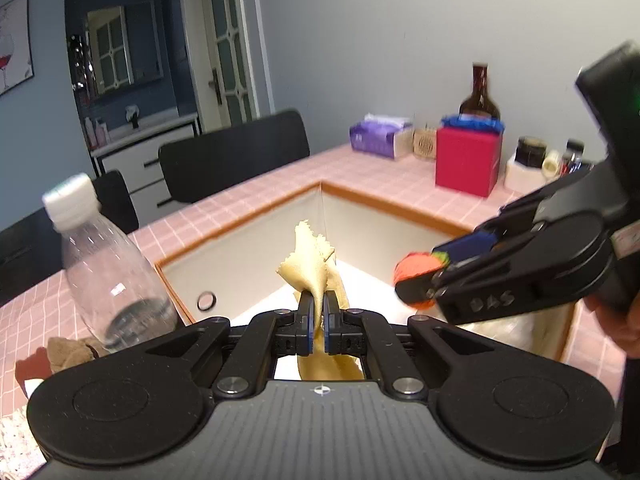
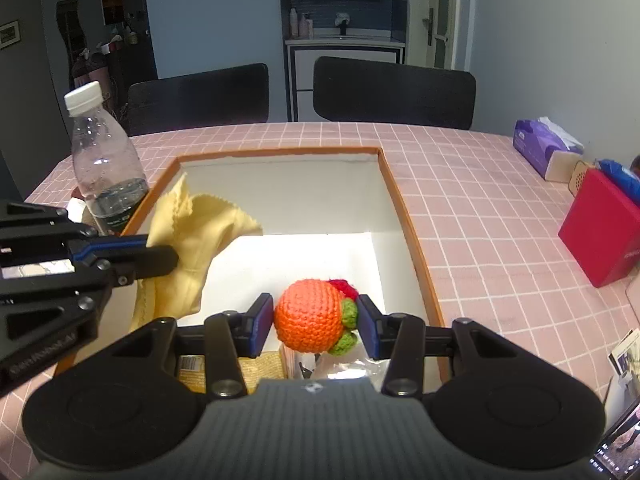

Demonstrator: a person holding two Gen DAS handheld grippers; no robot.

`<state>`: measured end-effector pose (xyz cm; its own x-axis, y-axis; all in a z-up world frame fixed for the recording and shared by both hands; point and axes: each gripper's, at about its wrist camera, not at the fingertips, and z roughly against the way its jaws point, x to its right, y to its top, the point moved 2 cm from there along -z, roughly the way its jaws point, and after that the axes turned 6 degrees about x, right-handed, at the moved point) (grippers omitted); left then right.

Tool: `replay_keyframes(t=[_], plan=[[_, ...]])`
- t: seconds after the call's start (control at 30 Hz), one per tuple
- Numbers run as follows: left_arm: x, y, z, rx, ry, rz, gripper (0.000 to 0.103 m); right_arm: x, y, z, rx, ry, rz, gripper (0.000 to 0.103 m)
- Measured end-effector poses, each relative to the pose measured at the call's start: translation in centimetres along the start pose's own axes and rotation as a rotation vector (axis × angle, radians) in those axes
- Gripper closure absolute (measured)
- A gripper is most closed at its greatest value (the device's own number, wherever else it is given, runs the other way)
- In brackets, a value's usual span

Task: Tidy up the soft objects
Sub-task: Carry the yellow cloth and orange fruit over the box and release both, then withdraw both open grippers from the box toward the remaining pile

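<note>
My left gripper (image 1: 316, 312) is shut on a yellow cloth (image 1: 312, 268), held over the white box (image 1: 248, 240) with the orange rim. In the right wrist view the cloth (image 2: 192, 240) hangs over the box's left side from the left gripper (image 2: 160, 258). My right gripper (image 2: 314, 320) is shut on an orange crocheted ball (image 2: 310, 316) with green and red bits, held above the box's inside (image 2: 404, 216). The ball (image 1: 414, 270) and right gripper (image 1: 424, 280) also show at the right of the left wrist view.
A clear plastic bottle (image 2: 102, 168) stands at the box's left rim on the pink checked tablecloth (image 2: 480, 208). A red box (image 2: 600, 228), a tissue pack (image 2: 548, 152) and a brown bottle (image 1: 480, 96) stand at the right. Two black chairs (image 2: 392, 92) stand behind.
</note>
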<state>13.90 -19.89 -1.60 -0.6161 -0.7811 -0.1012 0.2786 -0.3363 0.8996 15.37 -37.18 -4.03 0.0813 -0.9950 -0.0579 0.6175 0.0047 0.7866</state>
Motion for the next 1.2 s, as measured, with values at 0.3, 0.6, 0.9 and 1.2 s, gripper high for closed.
replay_keyframes(t=[0.3,0.6,0.9,1.2], plan=[[0.1,-1.8,-2.7,-0.093,0.020,-0.031,0.094,0.8,-0.1,-1.2,-0.022,-0.029,0.006,0.057],[-0.1,-2.2,-3.4,-0.114,0.041,-0.026,0.078,0.2,-0.3,-1.0,-0.021,-0.038,0.028,0.053],[0.0,-1.5,-2.1,-0.065,0.062,-0.023,0.059,-0.1,-0.2,-0.4,-0.004,-0.035,0.036,0.042],[-0.3,-1.2,1.5,0.006,0.057,-0.007,0.058,-1.6,0.0,1.1,0.001,-0.027,0.072,0.035]])
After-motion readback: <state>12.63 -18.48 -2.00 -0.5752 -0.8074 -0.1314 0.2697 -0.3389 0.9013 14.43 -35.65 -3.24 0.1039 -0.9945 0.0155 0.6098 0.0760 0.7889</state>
